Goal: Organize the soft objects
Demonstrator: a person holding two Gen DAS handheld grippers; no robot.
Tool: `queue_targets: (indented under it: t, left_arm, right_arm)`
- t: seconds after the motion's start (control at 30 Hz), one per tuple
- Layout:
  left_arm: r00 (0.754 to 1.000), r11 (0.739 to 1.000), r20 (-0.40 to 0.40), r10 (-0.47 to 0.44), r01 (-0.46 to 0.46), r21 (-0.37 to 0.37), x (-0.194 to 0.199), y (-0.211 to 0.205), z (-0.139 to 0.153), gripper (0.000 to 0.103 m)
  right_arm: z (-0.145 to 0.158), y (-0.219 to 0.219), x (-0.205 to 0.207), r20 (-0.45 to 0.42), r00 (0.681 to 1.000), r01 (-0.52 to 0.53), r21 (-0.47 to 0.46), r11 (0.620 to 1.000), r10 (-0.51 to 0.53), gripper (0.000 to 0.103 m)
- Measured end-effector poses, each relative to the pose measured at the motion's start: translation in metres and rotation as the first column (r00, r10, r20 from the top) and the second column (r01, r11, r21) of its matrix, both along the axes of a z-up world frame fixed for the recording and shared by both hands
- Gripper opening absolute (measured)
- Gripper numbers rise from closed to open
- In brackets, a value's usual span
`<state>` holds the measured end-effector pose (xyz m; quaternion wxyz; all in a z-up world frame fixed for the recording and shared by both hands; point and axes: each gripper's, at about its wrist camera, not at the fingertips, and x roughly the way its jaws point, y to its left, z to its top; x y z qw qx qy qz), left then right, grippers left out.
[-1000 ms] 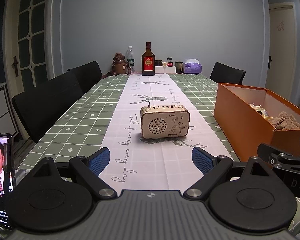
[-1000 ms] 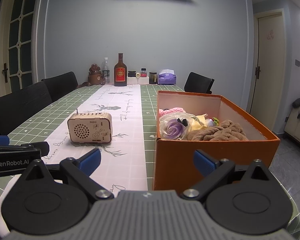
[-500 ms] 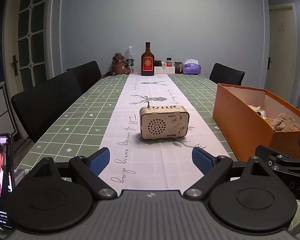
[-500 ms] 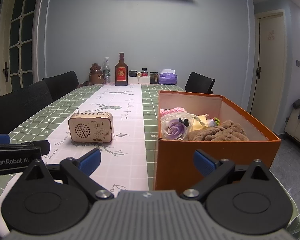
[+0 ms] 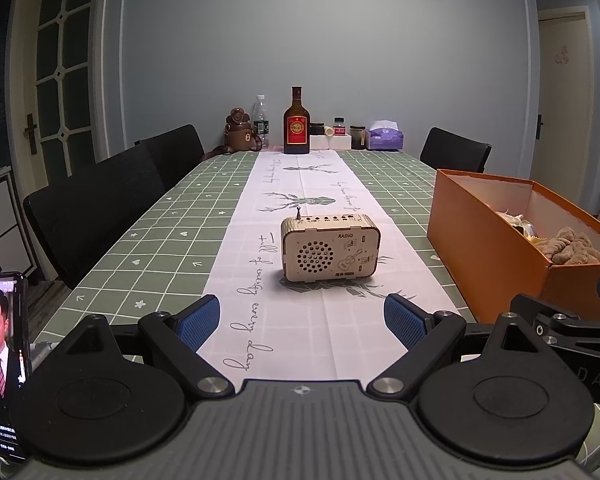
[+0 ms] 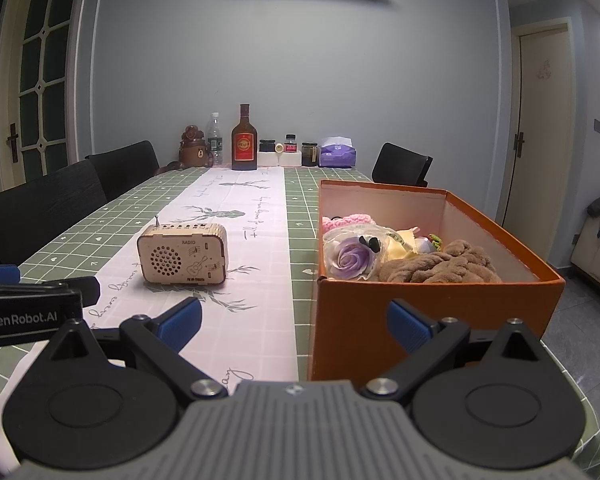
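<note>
An orange box (image 6: 432,312) stands on the table's right side and holds soft things: a brown plush (image 6: 440,266), a purple fabric rose (image 6: 350,258), a pink knit piece (image 6: 350,220) and yellow bits. The box also shows in the left wrist view (image 5: 488,248), with the brown plush (image 5: 572,246) inside. My left gripper (image 5: 302,322) is open and empty, low over the table runner near the front edge. My right gripper (image 6: 294,322) is open and empty, just in front of the box's near wall.
A wooden radio (image 5: 330,254) stands on the white runner ahead of the left gripper. A phone (image 5: 2,364) stands at the near left. Bottles, jars, a bear figure and a tissue box (image 6: 338,152) line the far end. Black chairs (image 5: 96,216) flank the table.
Both grippers have pulled back and down a little, so the radio and box look slightly farther. Both stay open and empty.
</note>
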<state>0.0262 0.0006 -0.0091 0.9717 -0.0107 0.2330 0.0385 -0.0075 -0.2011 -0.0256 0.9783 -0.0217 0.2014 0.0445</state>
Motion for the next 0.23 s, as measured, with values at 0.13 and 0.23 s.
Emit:
queue_targets:
  t: [0.13,0.23]
  left_arm:
    - [1.0,1.0,0.0,-0.003,0.003,0.001,-0.0002,0.0001,-0.0003,0.103]
    - [1.0,1.0,0.0,-0.003,0.003,-0.001,-0.0003,0.0004,-0.0004,0.103]
  right_arm:
    - [-0.0006,-0.0002,0.0007,-0.003,1.0,-0.001,0.001,1.0,0.001,0.097]
    - [-0.0017,0.0003,0.0015,-0.005,1.0,-0.003,-0.001,1.0,0.003,0.097]
